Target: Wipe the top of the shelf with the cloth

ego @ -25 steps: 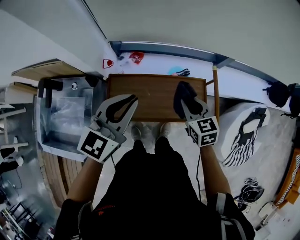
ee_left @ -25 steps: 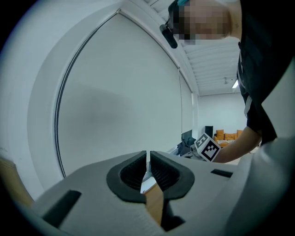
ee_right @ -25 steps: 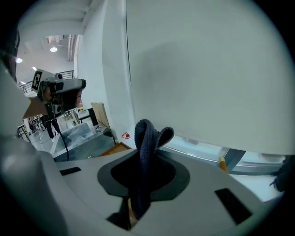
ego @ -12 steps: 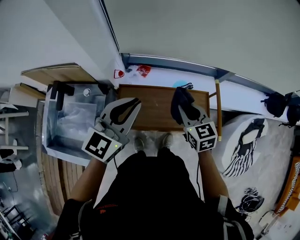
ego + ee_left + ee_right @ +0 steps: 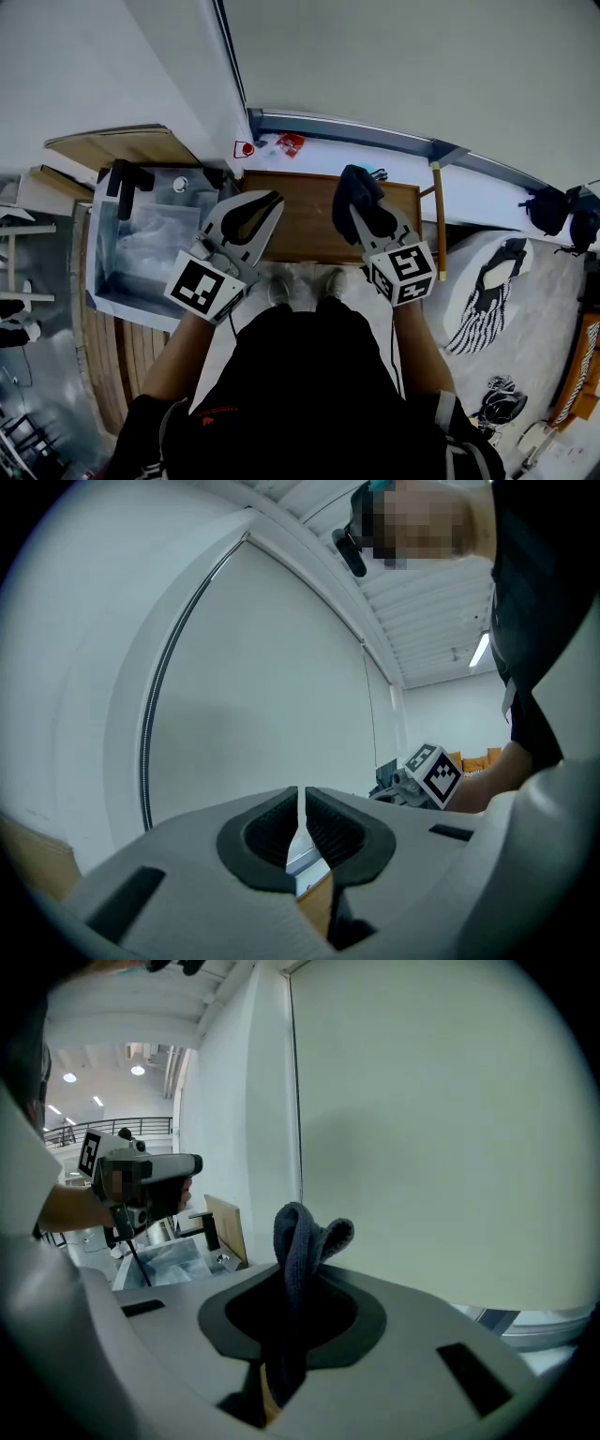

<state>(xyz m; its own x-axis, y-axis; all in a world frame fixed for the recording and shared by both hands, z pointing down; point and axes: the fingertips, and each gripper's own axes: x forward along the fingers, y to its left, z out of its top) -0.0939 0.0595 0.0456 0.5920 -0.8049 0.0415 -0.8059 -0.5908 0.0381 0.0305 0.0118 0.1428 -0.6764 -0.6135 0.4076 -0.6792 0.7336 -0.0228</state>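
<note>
Right hand-held gripper [image 5: 367, 217] clamps cloth [image 5: 352, 184] over far part of shelf top [image 5: 305, 216]. Left hand-held gripper [image 5: 268, 199] is closed, w/ nothing inside. Wiping prob. unfinished.

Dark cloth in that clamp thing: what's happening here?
A person stands at a brown wooden shelf, a gripper in each hand. The right gripper is shut on a dark grey cloth over the shelf top's right half. The left gripper, shut and empty, hovers over its left end.

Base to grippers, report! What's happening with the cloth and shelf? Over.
Left gripper shut, empty. Right gripper shut on cloth, over shelf top. Shelf top bare.
</note>
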